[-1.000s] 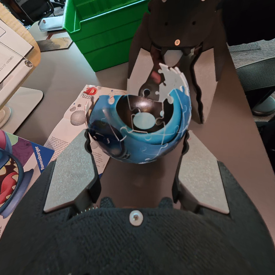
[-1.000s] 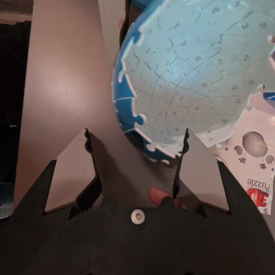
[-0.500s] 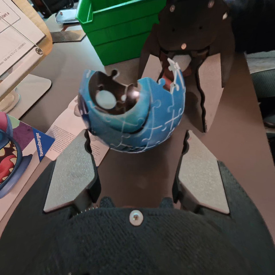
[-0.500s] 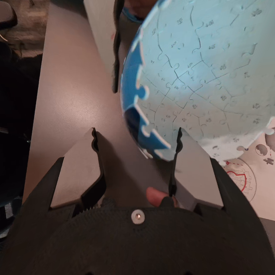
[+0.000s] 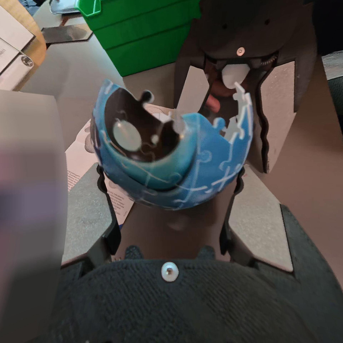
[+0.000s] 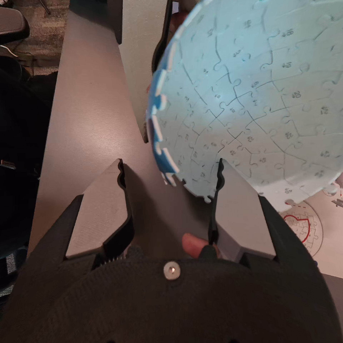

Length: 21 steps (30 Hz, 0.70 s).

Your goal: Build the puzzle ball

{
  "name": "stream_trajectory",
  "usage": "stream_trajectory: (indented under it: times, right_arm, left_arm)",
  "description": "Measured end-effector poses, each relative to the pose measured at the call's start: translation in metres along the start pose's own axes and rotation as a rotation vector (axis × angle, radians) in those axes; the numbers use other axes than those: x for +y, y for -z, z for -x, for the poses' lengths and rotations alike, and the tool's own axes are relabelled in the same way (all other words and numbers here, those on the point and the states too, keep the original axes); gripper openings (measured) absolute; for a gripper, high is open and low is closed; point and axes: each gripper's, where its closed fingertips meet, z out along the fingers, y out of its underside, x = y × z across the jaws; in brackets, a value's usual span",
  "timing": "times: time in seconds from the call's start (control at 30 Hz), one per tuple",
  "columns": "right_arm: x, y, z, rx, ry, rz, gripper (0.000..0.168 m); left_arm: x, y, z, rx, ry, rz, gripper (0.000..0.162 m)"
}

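Note:
The puzzle ball [image 5: 185, 167] is a half-built blue shell with a dark eye picture, open at the top. It sits tilted between the tips of my left gripper [image 5: 169, 172], which is wide open; I cannot tell whether the tips touch it. The right wrist view shows the shell's pale blue numbered inside [image 6: 259, 111]. My right gripper [image 6: 170, 160] is open and straddles the shell's rim. One of its fingers [image 6: 232, 194] lies in front of the inner surface, the other is free over the table. From the left wrist view its outer finger [image 5: 278, 130] stands right of the ball.
A green bin [image 5: 141, 27] stands behind the ball. A printed instruction leaflet [image 5: 81, 167] lies under and left of it and also shows in the right wrist view [image 6: 306, 232]. A wooden stand with papers [image 5: 18, 37] is far left. The brown table [image 6: 89, 120] ends at a dark floor edge.
The ball has turned, its eye now facing more to the left, and it sits closer between my left fingertips. My right jaws have narrowed a little around the rim.

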Motion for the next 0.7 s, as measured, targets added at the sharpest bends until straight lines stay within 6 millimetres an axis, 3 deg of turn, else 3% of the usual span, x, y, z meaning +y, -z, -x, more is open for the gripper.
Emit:
stream_trajectory:
  times: [0.7]
  right_arm:
    - [0.001,0.005,-0.001,-0.012,-0.033,-0.019,0.100]
  left_arm:
    - [-0.010,-0.017,0.004,0.137,-0.188,0.083,0.139]
